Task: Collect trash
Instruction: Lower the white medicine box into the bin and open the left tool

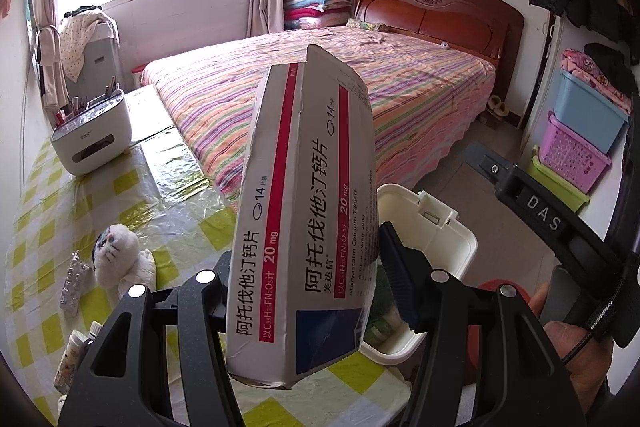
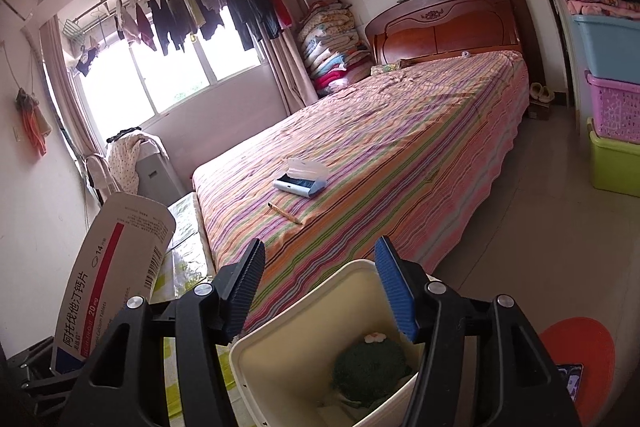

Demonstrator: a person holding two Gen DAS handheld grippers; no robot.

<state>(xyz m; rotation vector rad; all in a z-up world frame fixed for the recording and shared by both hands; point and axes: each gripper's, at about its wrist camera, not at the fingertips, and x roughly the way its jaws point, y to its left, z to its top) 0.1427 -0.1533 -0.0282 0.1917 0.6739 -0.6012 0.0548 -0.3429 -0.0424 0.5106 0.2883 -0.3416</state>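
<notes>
Left gripper [image 1: 308, 291]: jaws part-open and clamped on a medicine carton [image 1: 304, 211] — white card with a red band, held upright and tilted, its upper flap open toward twelve o'clock in the left wrist view. Right gripper [image 2: 320, 291]: jaws apart, nothing gripped between the pads; the blue pad [image 2: 396, 291] at three o'clock stands over the rim of a cream waste bin [image 2: 272, 379]. Whether that pad touches the rim cannot be told. The bin is seen open-topped at six o'clock in the right wrist view, with a dark green lump [image 2: 370, 367] and a small white scrap inside. In the left wrist view the same bin lies just behind the carton at four o'clock, its hinged lid [image 1: 436, 211] raised. The carton is thus held beside the bin, not inside it. Table [image 1: 132, 195]: covered with a yellow-and-white check cloth under clear film. On it are listed a white plush toy [image 1: 120, 251] and a foil blister strip [image 1: 74, 283] just beside it at nine o'clock, small bottles [image 1: 76, 347] at eight o'clock, and a white storage box [image 1: 92, 135] at ten o'clock. Bed [image 2: 400, 147]: striped cover — on it a blue-and-white case [image 2: 302, 179], lid open, and a pen-like stick [image 2: 285, 213] near it. A hand [image 1: 576, 355] is seen at four o'clock in the left wrist view, holding the right gripper's handle.
</notes>
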